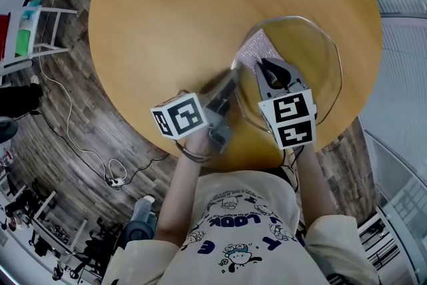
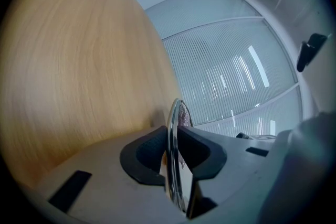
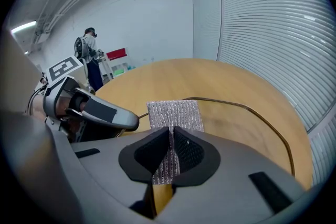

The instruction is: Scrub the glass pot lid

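Note:
The glass pot lid with a metal rim is held tilted above the right part of the round wooden table. My left gripper is shut on the lid's near-left rim; in the left gripper view the rim stands edge-on between the dark pads. My right gripper is shut on a silvery scrub pad that lies flat against the glass. In the right gripper view the pad sticks out past the jaws onto the lid, with the left gripper beside it.
White cables trail over the dark wood floor left of the table, near a white rack. A wall of blinds runs along the right. A person stands far back in the room.

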Tool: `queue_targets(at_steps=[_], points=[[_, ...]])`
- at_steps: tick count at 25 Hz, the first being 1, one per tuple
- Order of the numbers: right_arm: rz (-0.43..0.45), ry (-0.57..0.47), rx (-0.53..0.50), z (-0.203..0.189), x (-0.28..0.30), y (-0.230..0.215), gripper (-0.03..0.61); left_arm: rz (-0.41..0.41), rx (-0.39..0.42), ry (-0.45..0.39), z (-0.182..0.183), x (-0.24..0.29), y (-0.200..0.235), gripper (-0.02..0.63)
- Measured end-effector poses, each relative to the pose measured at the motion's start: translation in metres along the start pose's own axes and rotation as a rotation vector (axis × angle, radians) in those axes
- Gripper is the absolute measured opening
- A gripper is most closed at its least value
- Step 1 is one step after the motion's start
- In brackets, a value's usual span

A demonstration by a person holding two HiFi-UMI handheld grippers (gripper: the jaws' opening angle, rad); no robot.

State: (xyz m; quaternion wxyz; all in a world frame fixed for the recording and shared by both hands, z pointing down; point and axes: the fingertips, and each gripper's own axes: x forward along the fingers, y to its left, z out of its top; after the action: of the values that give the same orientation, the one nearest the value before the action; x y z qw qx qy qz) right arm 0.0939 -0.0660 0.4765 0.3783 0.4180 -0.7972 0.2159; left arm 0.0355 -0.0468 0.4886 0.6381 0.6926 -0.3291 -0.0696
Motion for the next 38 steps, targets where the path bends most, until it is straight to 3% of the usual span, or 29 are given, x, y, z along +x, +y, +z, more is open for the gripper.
queue_targets(at_steps=[15,38], points=[[-0.059,0.002,0.003,0.007,0.004,-0.033,0.043,0.014,0.017,0.016,-0.003,0.001,-0.002,0.074],[-0.212,0.027,0.090,-0.008,-0.005,-0.101,0.043,0.028,0.018,0.013,-0.002,0.001,0.001,0.074]])
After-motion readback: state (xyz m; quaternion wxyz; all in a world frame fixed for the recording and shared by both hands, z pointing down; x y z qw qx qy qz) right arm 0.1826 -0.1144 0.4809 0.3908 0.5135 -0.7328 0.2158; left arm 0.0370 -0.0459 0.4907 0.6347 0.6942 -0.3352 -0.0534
